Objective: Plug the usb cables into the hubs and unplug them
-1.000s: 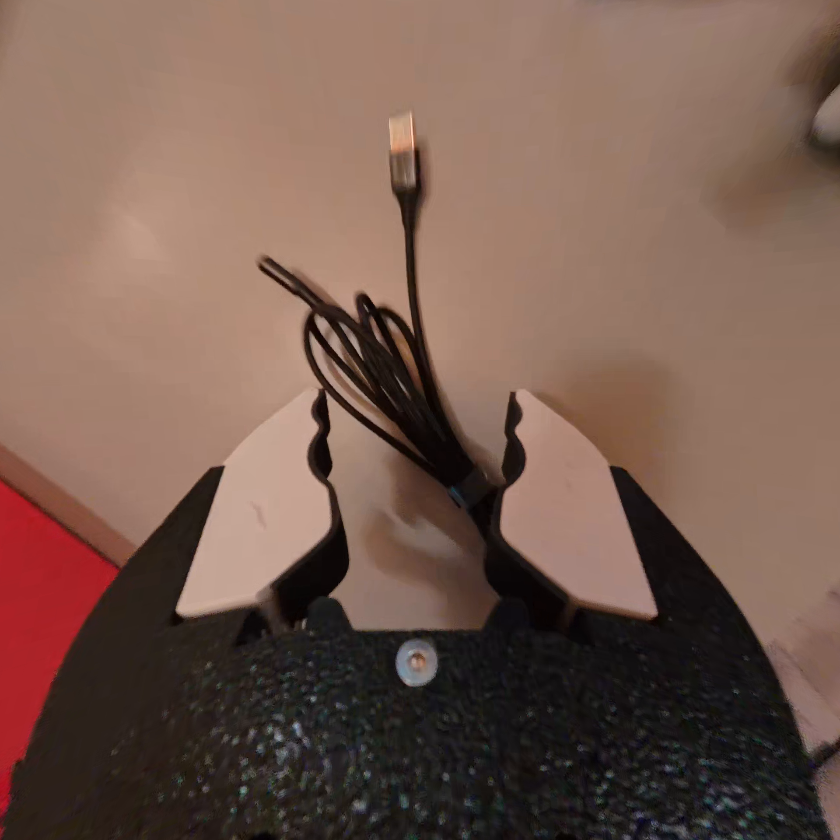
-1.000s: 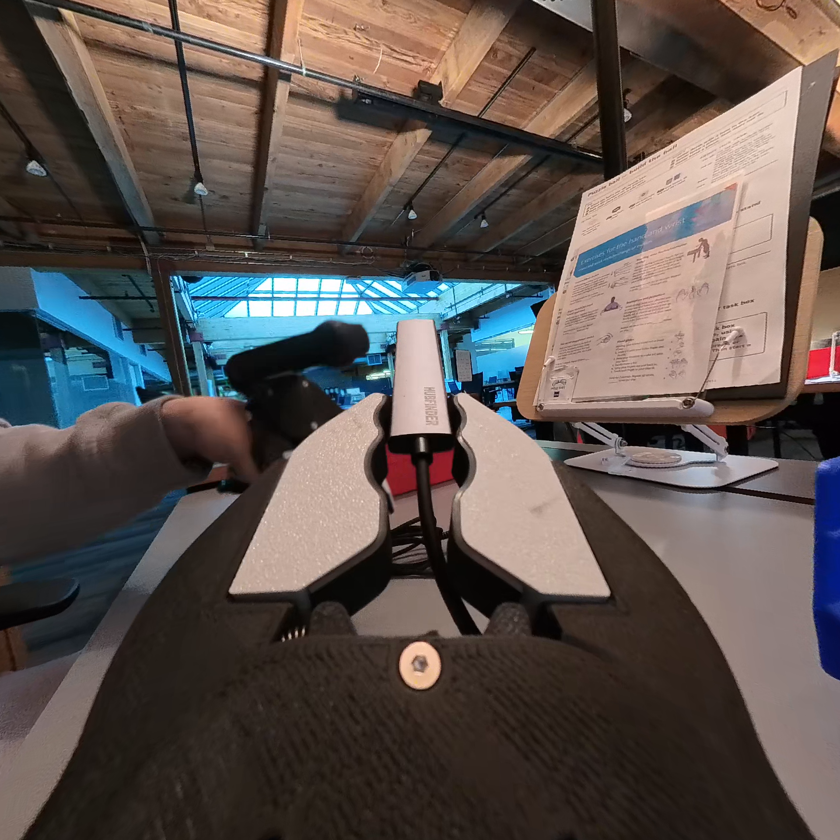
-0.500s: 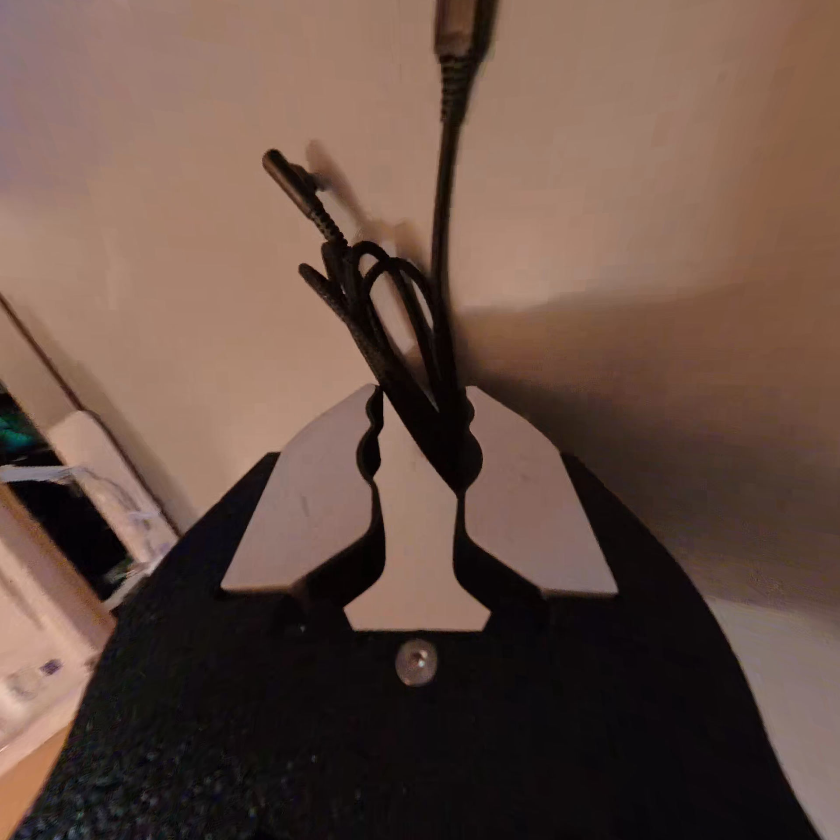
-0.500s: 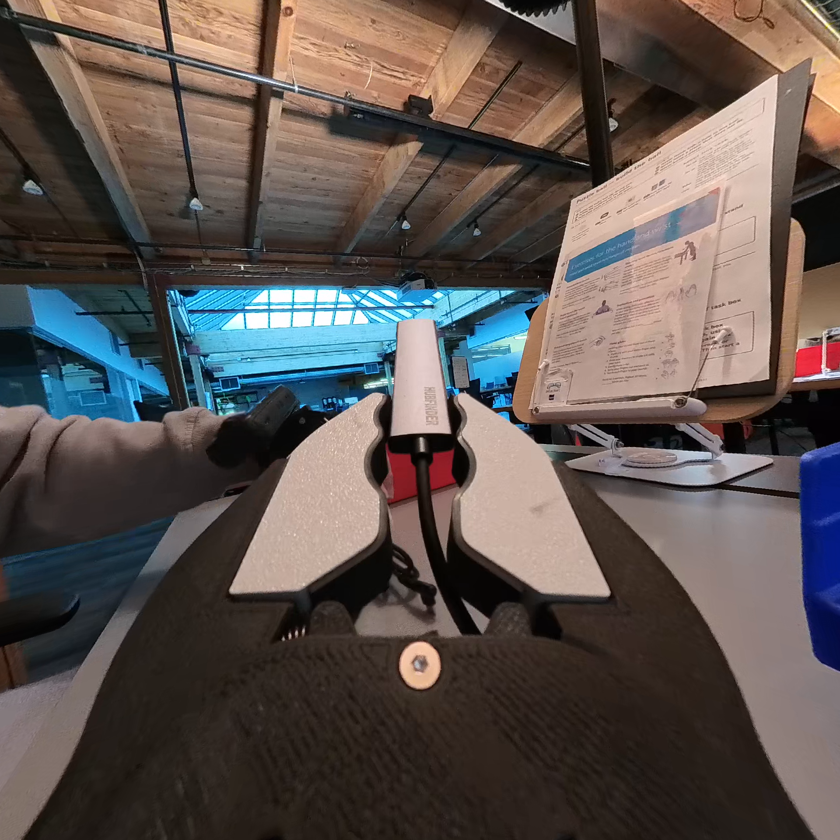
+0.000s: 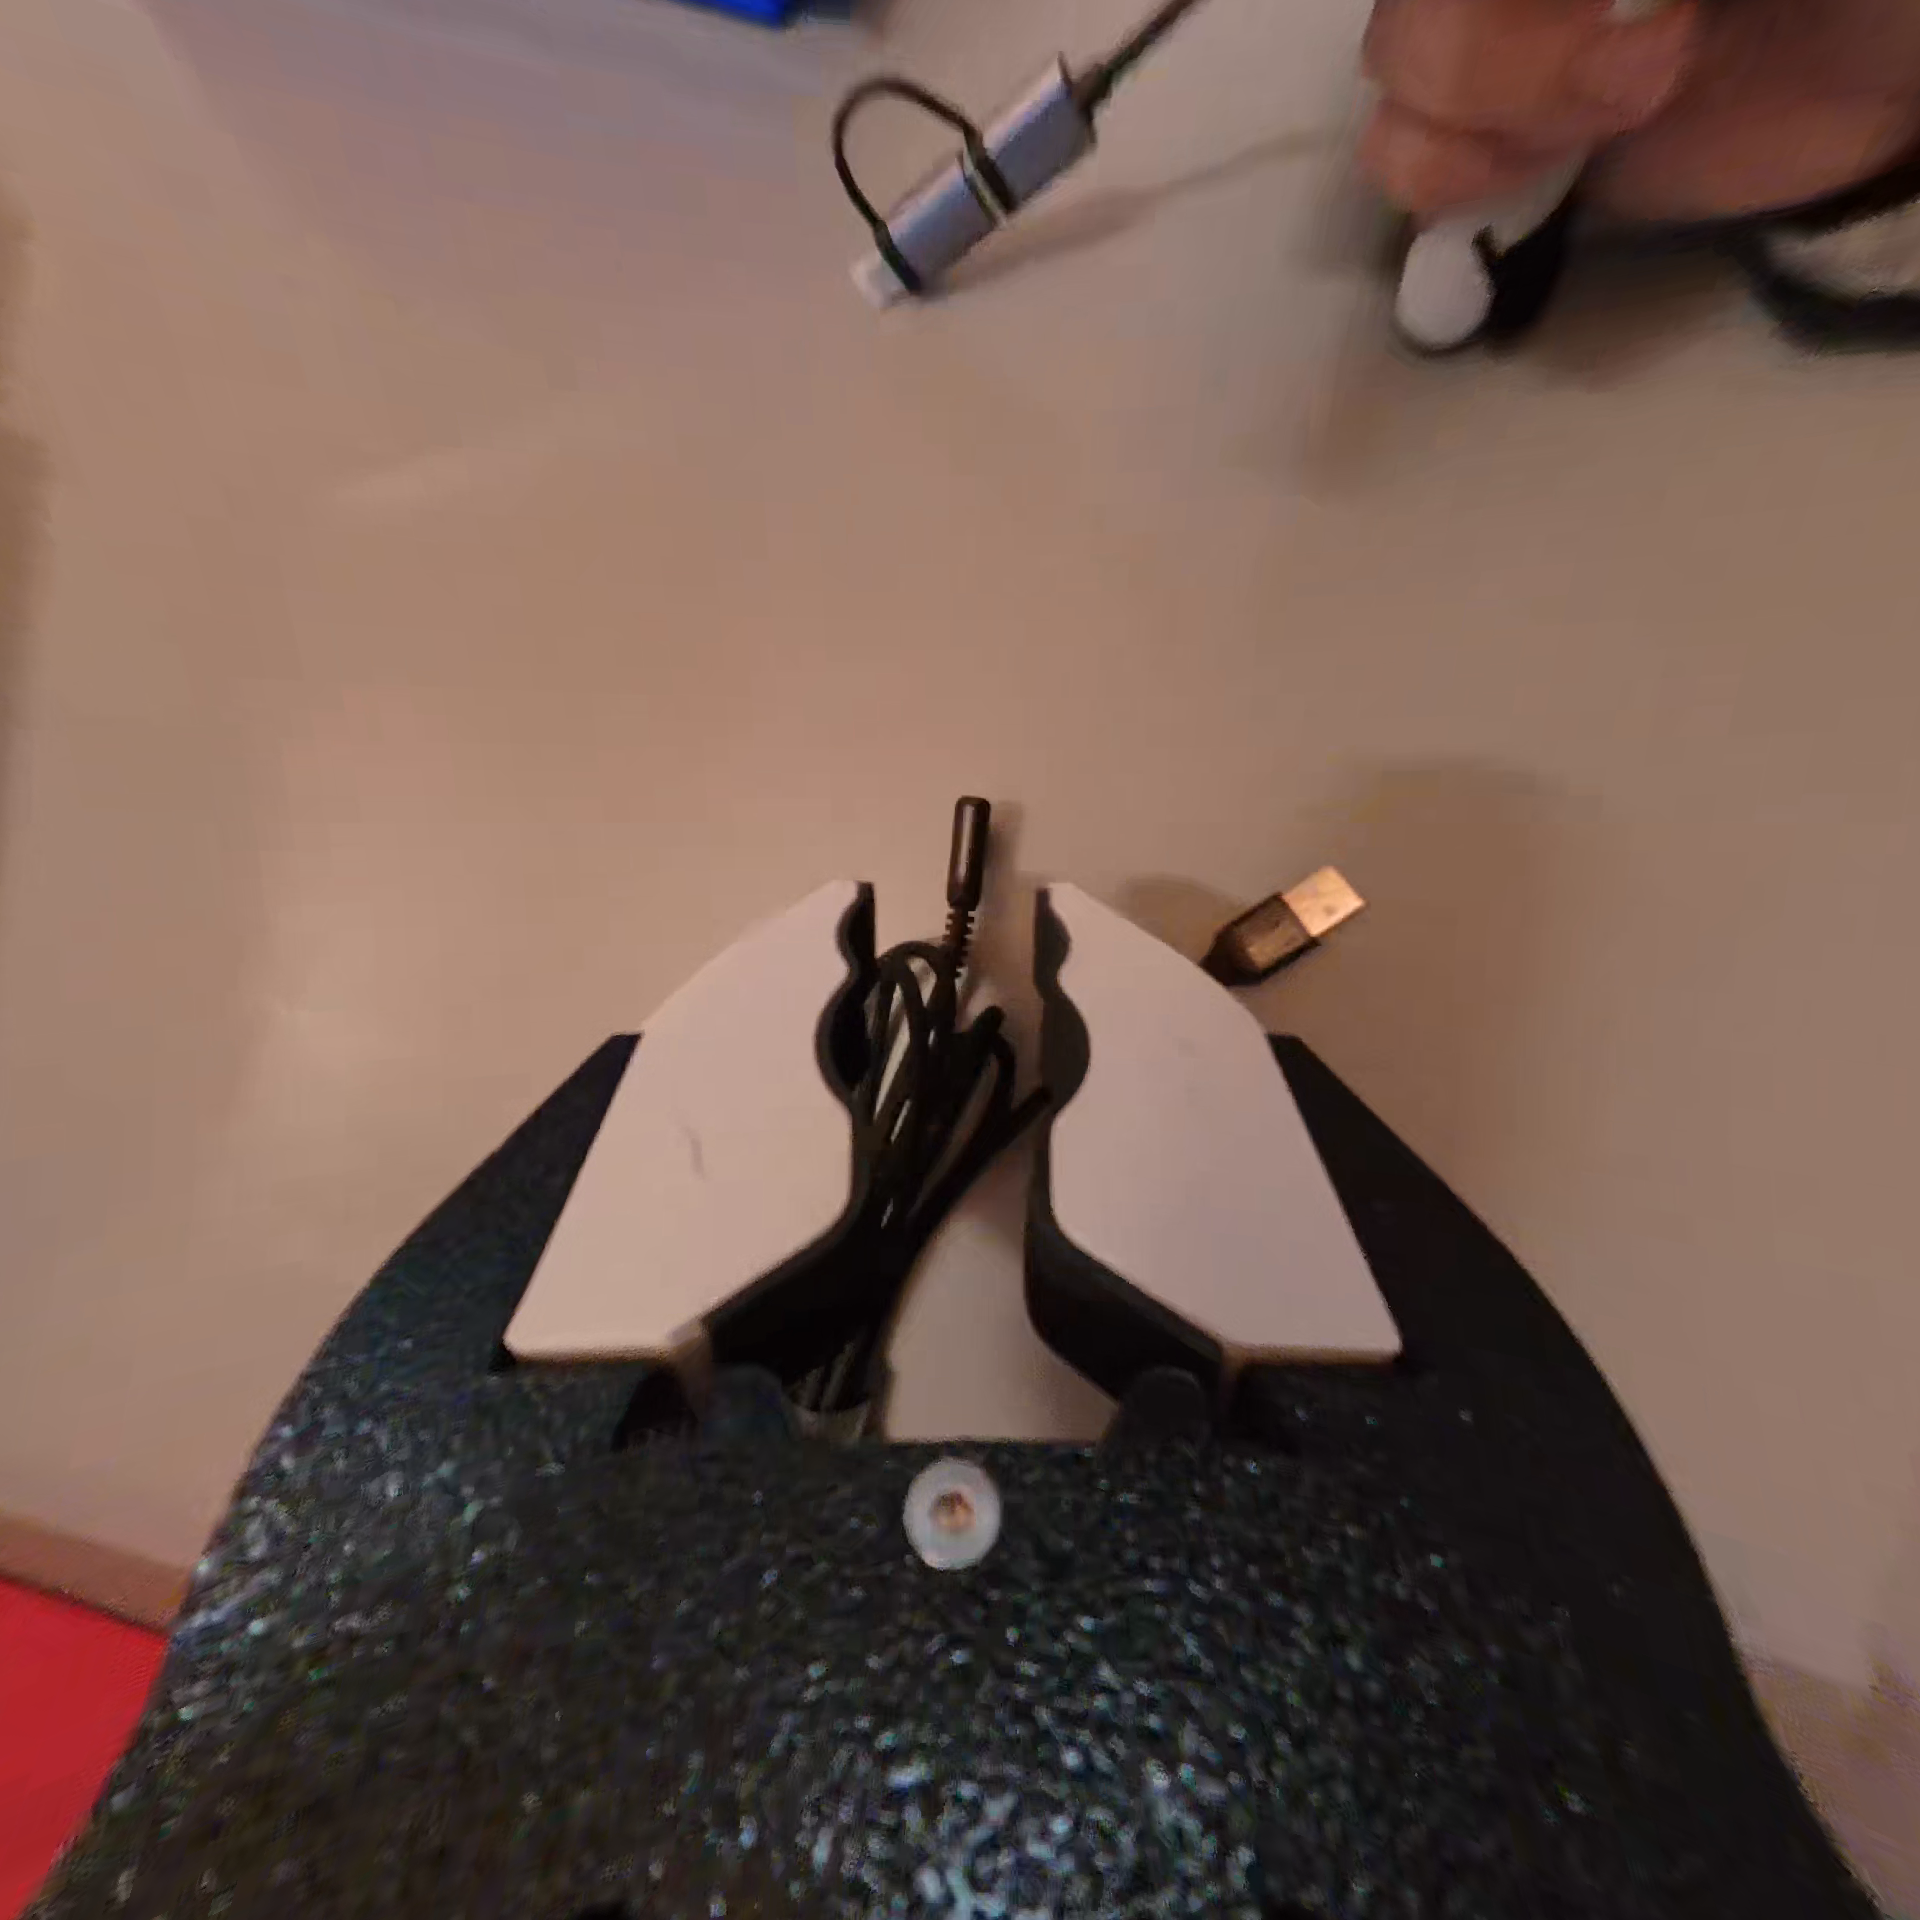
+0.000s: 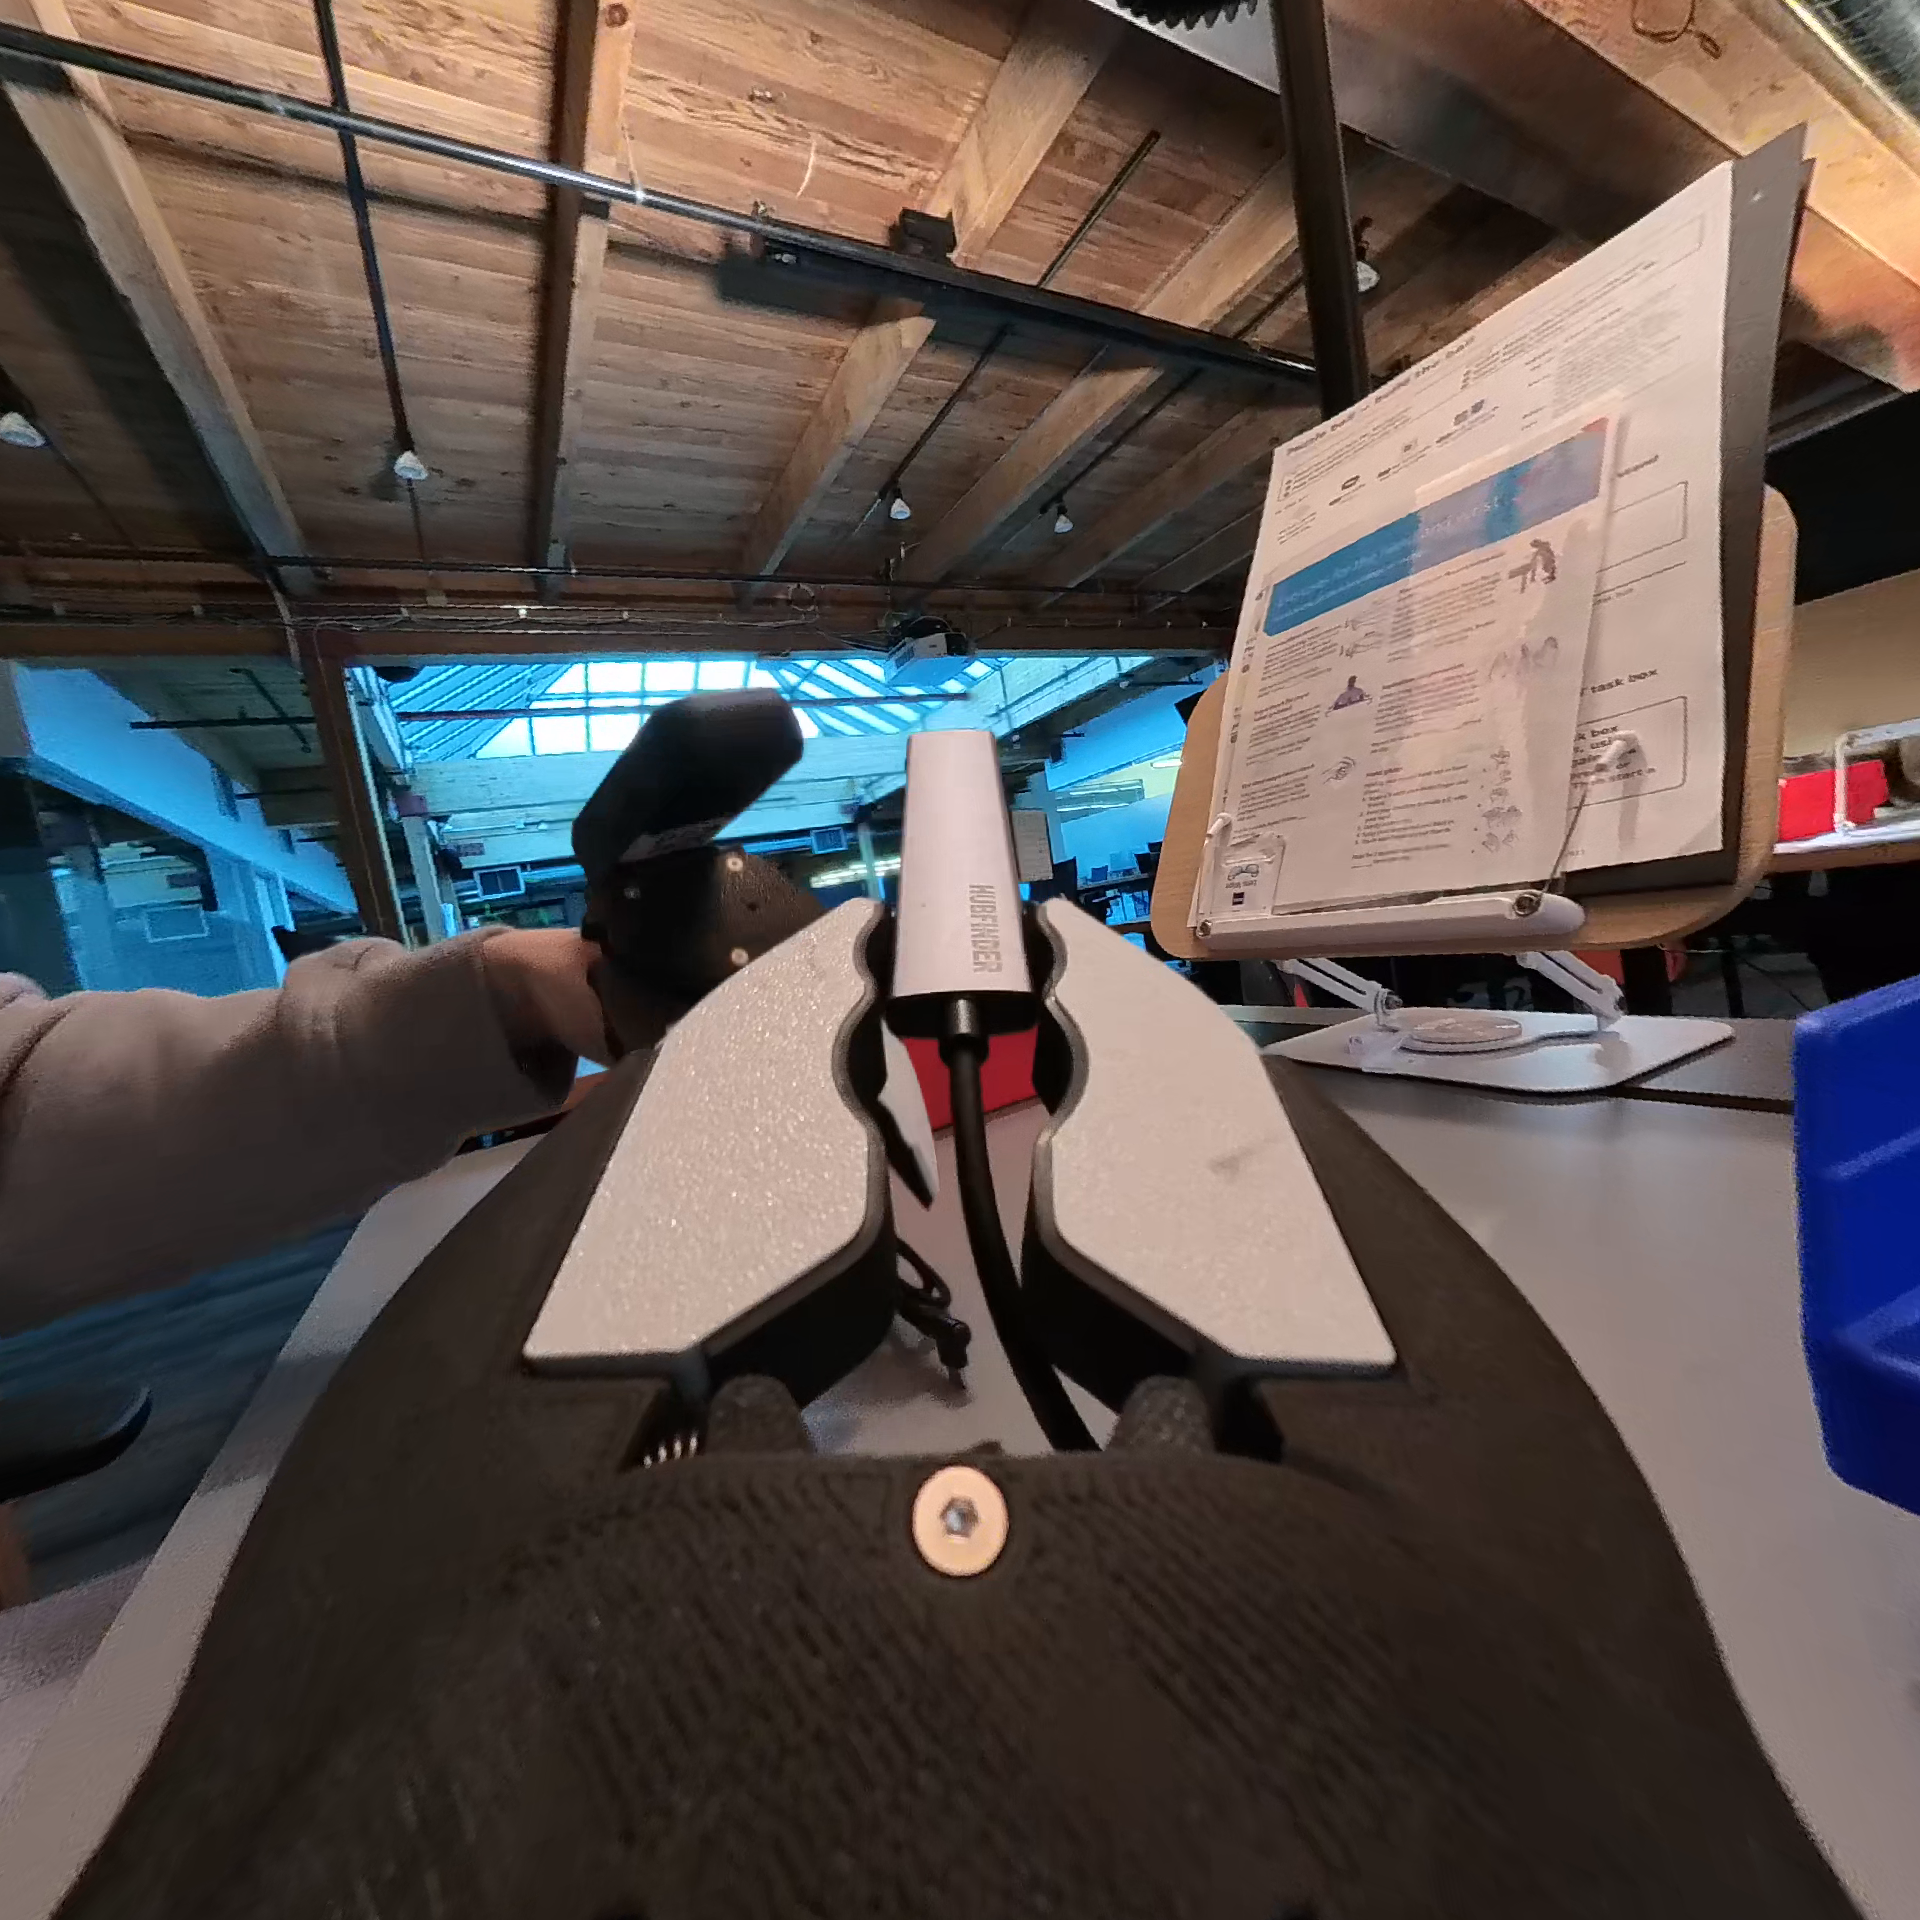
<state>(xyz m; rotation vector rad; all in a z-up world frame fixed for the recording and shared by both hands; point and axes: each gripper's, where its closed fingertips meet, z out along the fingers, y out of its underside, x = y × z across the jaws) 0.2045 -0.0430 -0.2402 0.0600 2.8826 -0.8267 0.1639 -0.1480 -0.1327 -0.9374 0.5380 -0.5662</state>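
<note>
In the left wrist view my left gripper [image 5: 955, 899] has its jaws drawn in around a coiled black usb cable [image 5: 920, 1060], low over the beige table [image 5: 520, 623]. The cable's small plug [image 5: 971, 831] sticks out ahead of the fingertips. Its metal USB-A plug [image 5: 1294, 925] lies just right of the right finger. A second grey hub [image 5: 977, 203] with a looped black lead lies far ahead. My right gripper [image 6: 961, 914] is shut on a silver hub [image 6: 956, 862], held upright with its black lead [image 6: 982, 1226] running down between the fingers.
A hand [image 5: 1507, 114] and a blurred white part [image 5: 1439, 281] are at the top right of the left wrist view. In the right wrist view a sleeved arm [image 6: 260, 1091] holds the other gripper [image 6: 686, 821]. A document stand [image 6: 1475, 675] and a blue bin [image 6: 1860, 1226] are to the right. One gripper's finger ends stand about 15 cm off the other's.
The left jaws went from wide open to drawn in on the cable coil. The left view swung and pulled back; the USB-A plug now lies to the right. The right gripper barely moved.
</note>
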